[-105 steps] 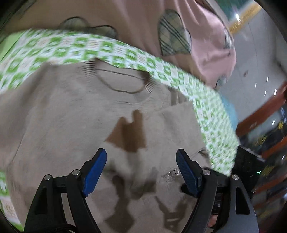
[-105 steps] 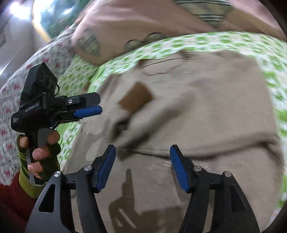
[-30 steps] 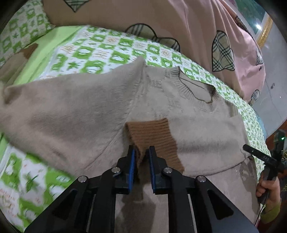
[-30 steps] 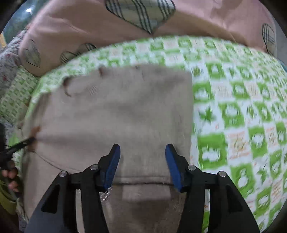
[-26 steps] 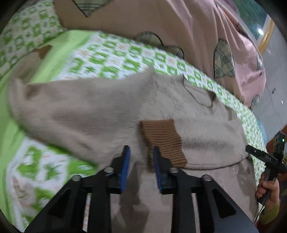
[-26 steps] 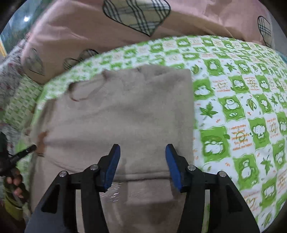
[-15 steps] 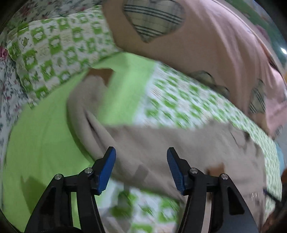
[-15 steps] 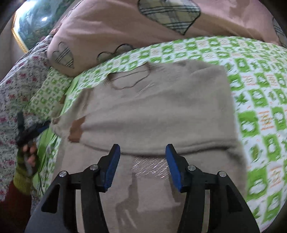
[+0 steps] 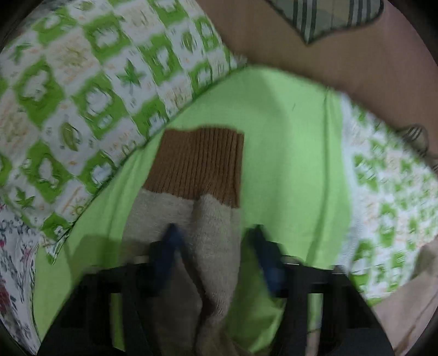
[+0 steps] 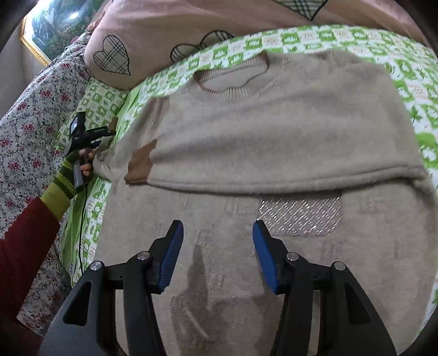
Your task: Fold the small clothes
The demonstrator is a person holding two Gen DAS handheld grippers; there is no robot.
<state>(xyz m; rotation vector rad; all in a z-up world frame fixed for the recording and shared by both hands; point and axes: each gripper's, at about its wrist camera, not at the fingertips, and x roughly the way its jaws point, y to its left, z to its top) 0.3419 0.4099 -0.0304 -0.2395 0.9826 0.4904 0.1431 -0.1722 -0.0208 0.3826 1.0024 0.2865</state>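
Observation:
A beige knit sweater lies face up on the bed, one sleeve folded across its chest with a brown cuff at its left side. My right gripper is open and empty above the lower body, near a silver patch. My left gripper is open, its blurred blue pads on either side of the other sleeve. That sleeve stretches out to the left and ends in a brown ribbed cuff. The left gripper also shows in the right wrist view, at the sweater's left edge.
A green sheet and a green-and-white patterned cover lie under the sweater. A patterned pillow and a pink quilt with plaid hearts sit at the head. A floral cloth lies at the left.
My left gripper let go of the folded sleeve's cuff, opened, and swung left to the outstretched sleeve. My right gripper drew back from the sweater's right side and now faces its lower body.

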